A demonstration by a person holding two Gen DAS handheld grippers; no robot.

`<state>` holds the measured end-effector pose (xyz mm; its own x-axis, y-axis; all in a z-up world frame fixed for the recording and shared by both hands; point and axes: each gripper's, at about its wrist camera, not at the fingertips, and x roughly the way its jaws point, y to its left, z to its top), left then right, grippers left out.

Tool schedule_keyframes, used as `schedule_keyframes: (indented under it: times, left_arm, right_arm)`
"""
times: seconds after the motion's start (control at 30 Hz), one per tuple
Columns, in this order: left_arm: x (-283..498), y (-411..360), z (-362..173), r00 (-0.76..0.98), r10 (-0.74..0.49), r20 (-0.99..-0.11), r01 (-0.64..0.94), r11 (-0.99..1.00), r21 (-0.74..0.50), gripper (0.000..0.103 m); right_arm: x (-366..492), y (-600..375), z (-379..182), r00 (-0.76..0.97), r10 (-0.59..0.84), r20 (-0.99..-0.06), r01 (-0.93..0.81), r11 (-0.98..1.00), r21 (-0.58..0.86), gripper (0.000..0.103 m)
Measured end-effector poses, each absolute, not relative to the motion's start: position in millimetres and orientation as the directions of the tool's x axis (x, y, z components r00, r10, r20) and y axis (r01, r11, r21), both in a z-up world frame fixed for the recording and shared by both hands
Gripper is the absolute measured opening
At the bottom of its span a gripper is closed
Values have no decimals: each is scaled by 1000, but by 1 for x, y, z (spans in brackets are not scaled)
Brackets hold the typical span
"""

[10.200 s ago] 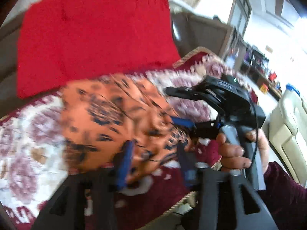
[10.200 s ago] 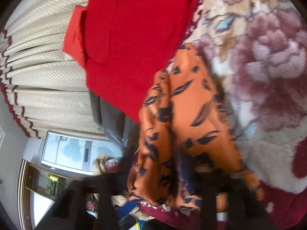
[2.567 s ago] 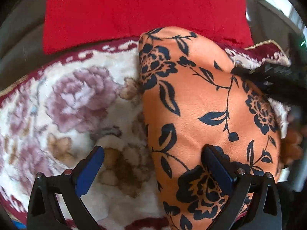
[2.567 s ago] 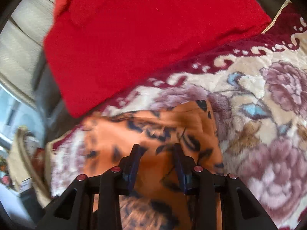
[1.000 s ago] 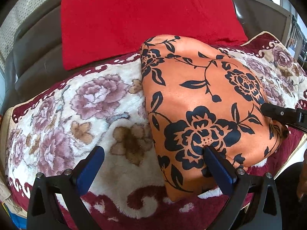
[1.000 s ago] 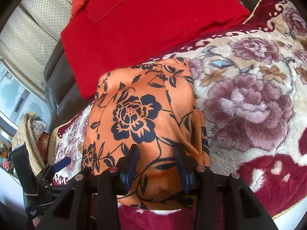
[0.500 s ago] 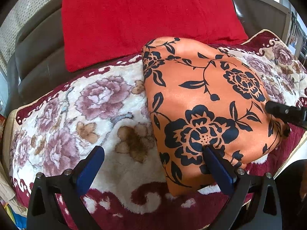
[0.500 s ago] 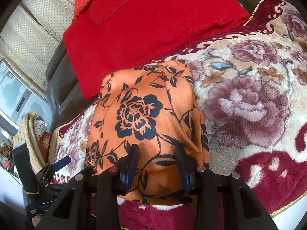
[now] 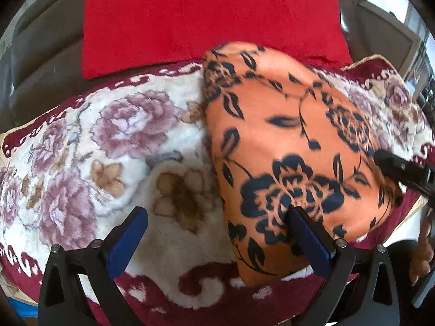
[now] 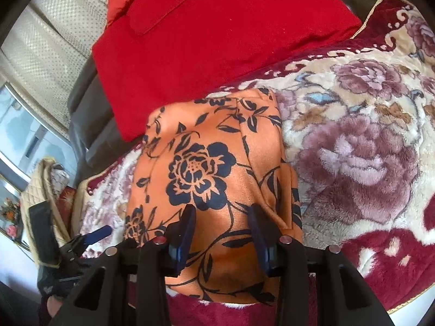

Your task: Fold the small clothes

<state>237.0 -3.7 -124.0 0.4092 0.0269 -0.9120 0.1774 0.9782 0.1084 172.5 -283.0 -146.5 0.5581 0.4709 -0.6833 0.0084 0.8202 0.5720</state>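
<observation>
An orange garment with dark blue flowers [image 9: 293,141] lies folded on the flowered plush blanket [image 9: 108,149]. My left gripper [image 9: 217,217] is open wide: its right finger hangs over the garment's near left edge, its left finger over bare blanket. In the right wrist view the garment [image 10: 212,168] lies flat, a folded flap showing along its right side. My right gripper [image 10: 221,212] stands partly open over the garment's near end, with flat cloth showing in the gap and nothing pinched. The right gripper's tip [image 9: 402,171] reaches the garment's right edge.
A red cloth [image 9: 212,13] lies on the dark sofa back [image 9: 40,49] just behind the garment. The blanket [image 10: 367,149] spreads wide to the right in the right wrist view. A person's hand [image 9: 424,244] shows at the right edge. A window and curtain [image 10: 40,54] stand at the left.
The left wrist view has shifted slightly and is blurred now, with the garment and red cloth looming a little larger. The right gripper and the garment have stayed put.
</observation>
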Motion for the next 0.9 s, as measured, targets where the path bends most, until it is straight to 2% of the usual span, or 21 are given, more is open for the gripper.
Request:
schedule_keyframes:
  times: [0.2, 0.33, 0.57, 0.77, 0.83, 0.9]
  left_arm:
    - [263, 8, -100, 424, -41, -905, 154, 988, 28, 103]
    - [283, 6, -108, 378, -68, -923, 150, 989, -11, 103]
    - [303, -8, -148, 292, -20, -956, 150, 988, 25, 103]
    - [297, -9, -134, 328, -22, -944, 176, 984, 38, 103]
    - [293, -7, -128, 339, -55, -939, 181, 984, 7, 103]
    - [289, -4, -121, 339, -116, -934, 202, 978, -48, 103]
  right_arm:
    - [175, -302, -139, 622, 481, -618, 19, 779, 626, 45]
    - [187, -303, -136, 634, 477, -608, 18, 777, 629, 46]
    - [227, -298, -160, 569, 501, -653, 51, 770, 636, 47]
    - [218, -310, -159, 602, 538, -591, 21, 729, 685, 47]
    - [216, -316, -158, 610, 549, -572, 25, 708, 706, 50]
    - [214, -324, -158, 620, 552, -557, 41, 687, 726, 64]
